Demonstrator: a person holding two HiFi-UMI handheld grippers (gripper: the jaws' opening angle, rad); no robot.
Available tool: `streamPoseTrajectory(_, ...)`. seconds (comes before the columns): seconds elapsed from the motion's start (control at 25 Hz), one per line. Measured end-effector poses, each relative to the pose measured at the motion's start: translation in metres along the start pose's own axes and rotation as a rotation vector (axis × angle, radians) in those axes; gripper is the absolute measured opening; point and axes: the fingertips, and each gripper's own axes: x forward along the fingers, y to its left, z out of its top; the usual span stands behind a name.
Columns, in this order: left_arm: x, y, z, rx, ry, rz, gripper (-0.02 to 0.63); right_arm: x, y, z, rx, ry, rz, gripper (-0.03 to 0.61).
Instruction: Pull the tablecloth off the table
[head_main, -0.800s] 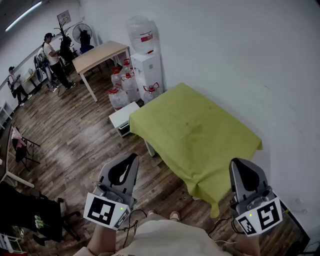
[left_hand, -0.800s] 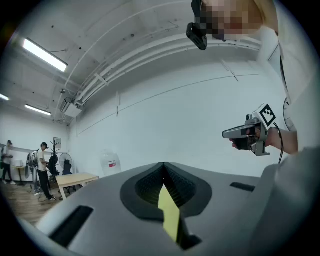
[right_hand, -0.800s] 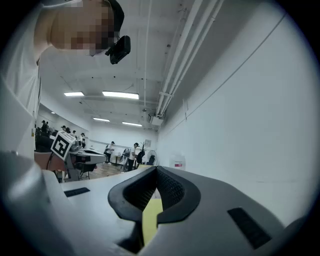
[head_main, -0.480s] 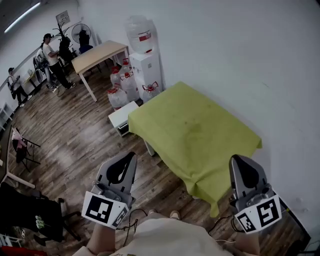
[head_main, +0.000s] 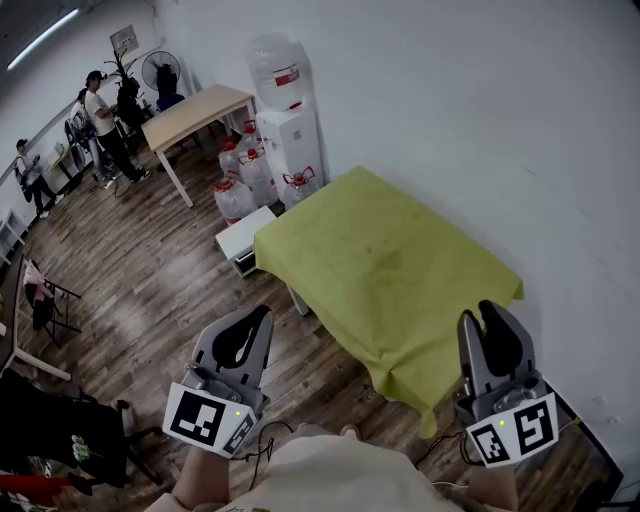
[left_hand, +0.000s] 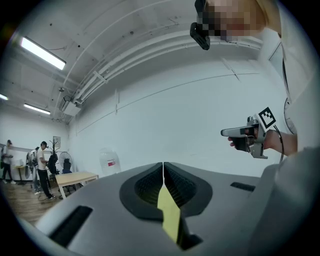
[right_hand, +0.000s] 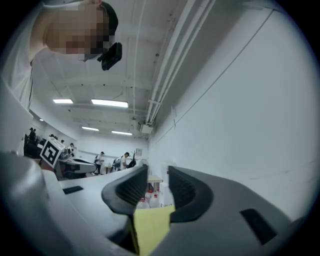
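1. Since half a second ago, the right claw (head_main: 482, 315) has parted its jaws a little, where before they looked closed. The left claw (head_main: 258, 320) is as it was. The tablecloth (head_main: 385, 265) has not shifted.
2. Counted: two claws, one green tablecloth, one table (head_main: 299, 297) under it, one wooden table (head_main: 195, 112), and one dispenser (head_main: 293, 130). There are four or perhaps five jugs (head_main: 232, 197) on the floor, which are too bunched to count surely. At least two people (head_main: 100, 112) stand far off.
3. The left claw is clenched, jaws together with only a slit, and grasps nothing.
4. The right claw is released, its jaws a narrow gap apart and empty. The green seen through the gap is the cloth farther off.
5. The tablecloth lies spread over the table by the wall, its near corner hanging down. It lies ahead of and between the two claws, and neither touches it.
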Motion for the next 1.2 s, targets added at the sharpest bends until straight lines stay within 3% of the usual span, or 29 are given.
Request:
streamPoseTrajectory(0.08, -0.001, 0.009, 0.009, -0.04, -0.044, 0.041, 0.058, 0.001, -0.007, 0.005, 0.018, -0.028, -0.022, 0.295)
streamPoseTrajectory(0.12, -0.002, 0.014, 0.013, -0.063, -0.066, 0.062, 0.178, 0.002, -0.01, 0.006, 0.017, -0.032, -0.031, 0.301)
streamPoseTrajectory(0.16, -0.002, 0.018, 0.015, -0.082, -0.081, 0.076, 0.249, 0.004, -0.012, 0.005, 0.012, -0.03, -0.037, 0.307)
streamPoseTrajectory(0.76, 0.043, 0.063, -0.036, -0.098, -0.013, 0.055, 0.249, 0.072, -0.019, -0.047, -0.017, 0.093, -0.045, 0.313)
streamPoseTrajectory(1.0, 0.095, 0.096, -0.065, -0.123, 0.035, 0.017, 0.249, 0.125, -0.032, -0.07, -0.02, 0.14, -0.059, 0.324)
streamPoseTrajectory(1.2, 0.155, 0.129, -0.089, -0.121, 0.086, -0.037, 0.265, 0.188, -0.051, -0.091, 0.052, 0.171, -0.069, 0.341)
